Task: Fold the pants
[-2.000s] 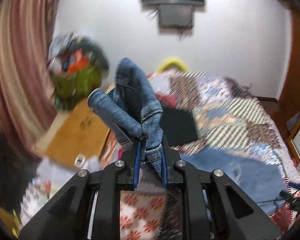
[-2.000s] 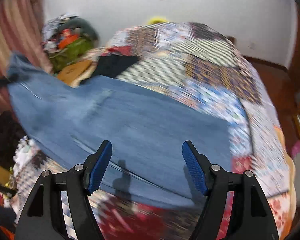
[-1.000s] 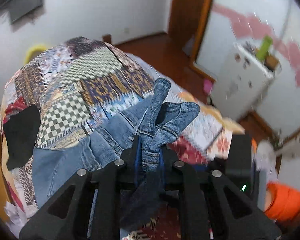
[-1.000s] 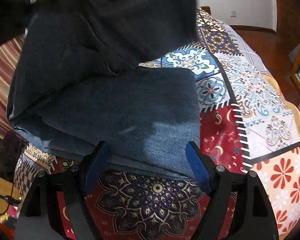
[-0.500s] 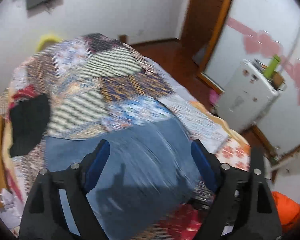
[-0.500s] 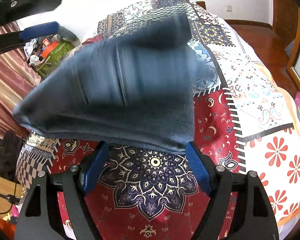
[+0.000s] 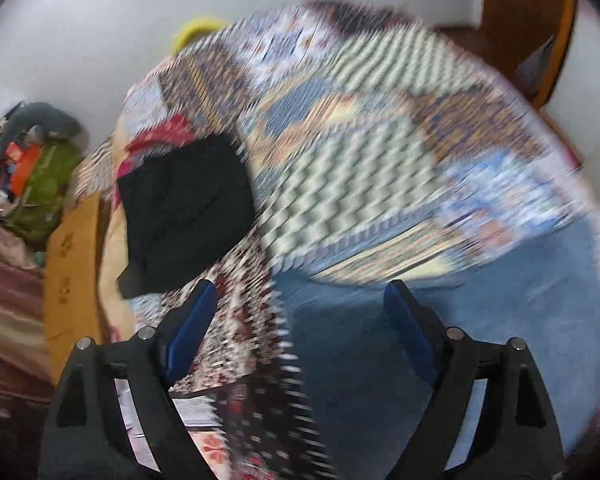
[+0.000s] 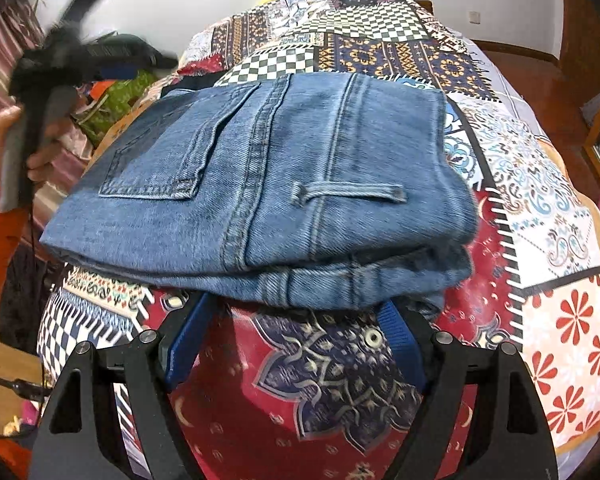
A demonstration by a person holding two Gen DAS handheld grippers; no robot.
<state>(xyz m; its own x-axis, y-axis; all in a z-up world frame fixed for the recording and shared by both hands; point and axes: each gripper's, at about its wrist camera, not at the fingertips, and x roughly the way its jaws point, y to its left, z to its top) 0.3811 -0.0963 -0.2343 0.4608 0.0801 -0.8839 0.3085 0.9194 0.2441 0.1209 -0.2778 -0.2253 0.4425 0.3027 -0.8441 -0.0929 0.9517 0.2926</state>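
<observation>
The blue jeans [image 8: 268, 192] lie folded in a thick stack on the patchwork bedspread [image 8: 540, 184], back pocket and belt loop facing up. My right gripper [image 8: 296, 320] is open and empty, its blue pads just in front of the stack's near edge. My left gripper [image 7: 300, 312] is open and empty, raised over the bed; the jeans [image 7: 440, 320] show blurred below it to the right. The left gripper [image 8: 60, 60] also shows in the right wrist view, held up in a hand at the far left.
A folded black garment [image 7: 188, 208] lies on the bed's left side. A green bag with clutter [image 7: 40, 184] and a cardboard box [image 7: 72, 264] stand by the bed's left. A wooden door frame [image 8: 596, 80] is at the right.
My left gripper let go of the jeans' leg ends, dropping them over the stack, then opened and swung away to the left. The right gripper stayed open by the stack.
</observation>
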